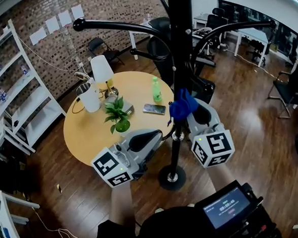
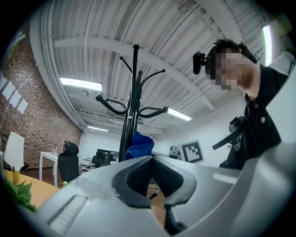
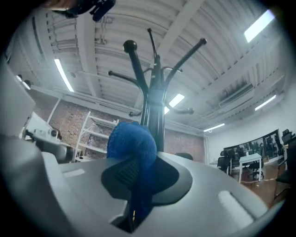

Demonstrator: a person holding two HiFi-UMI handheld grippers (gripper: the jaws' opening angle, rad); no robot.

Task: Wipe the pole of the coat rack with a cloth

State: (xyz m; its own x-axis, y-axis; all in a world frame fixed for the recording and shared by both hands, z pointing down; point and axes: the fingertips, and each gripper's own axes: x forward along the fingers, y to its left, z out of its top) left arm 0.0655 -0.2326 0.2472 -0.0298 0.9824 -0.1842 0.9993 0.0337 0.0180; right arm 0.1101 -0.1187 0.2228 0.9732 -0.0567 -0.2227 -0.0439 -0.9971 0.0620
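The black coat rack pole (image 1: 182, 42) rises through the middle of the head view from its round base (image 1: 172, 178). My right gripper (image 1: 193, 113) is shut on a bunched blue cloth (image 1: 183, 107), which rests against the pole at about table height. In the right gripper view the cloth (image 3: 132, 141) bulges out of the right gripper (image 3: 138, 162) just in front of the pole (image 3: 155, 106). My left gripper (image 1: 151, 137) sits left of the pole, lower down, shut and holding nothing. In the left gripper view, the pole (image 2: 132, 106) and cloth (image 2: 140, 144) show beyond the left gripper (image 2: 151, 159).
A round wooden table (image 1: 84, 138) stands left of the rack with a lamp (image 1: 103, 71), white kettle (image 1: 90, 98), potted plant (image 1: 119, 115), green bottle (image 1: 157, 89) and phone (image 1: 154, 109). White shelves (image 1: 15, 100) line the left wall. Office chairs (image 1: 289, 88) stand at right.
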